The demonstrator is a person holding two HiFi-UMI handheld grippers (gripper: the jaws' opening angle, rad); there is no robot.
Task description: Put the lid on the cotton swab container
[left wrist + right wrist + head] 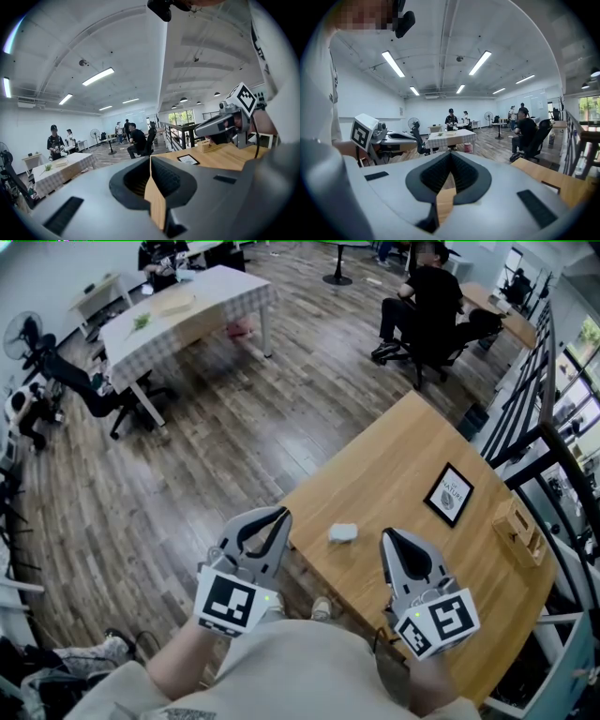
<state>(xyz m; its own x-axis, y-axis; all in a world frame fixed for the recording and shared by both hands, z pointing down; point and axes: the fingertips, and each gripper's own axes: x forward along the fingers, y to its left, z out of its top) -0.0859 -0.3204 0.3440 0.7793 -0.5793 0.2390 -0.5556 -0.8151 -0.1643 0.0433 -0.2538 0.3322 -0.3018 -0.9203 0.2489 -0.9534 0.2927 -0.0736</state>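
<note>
Left gripper (279,514) and right gripper (390,537) hover at the near edge of the tabletop (403,460), jaws closed together and empty. A small white container (343,533) lies between them, touching neither.

Your swab container (343,533) is a small, pale, rounded box. It lies alone on the wooden surface (403,474), near the edge closest to you. Too small to tell whether it's closed or open.
</note>
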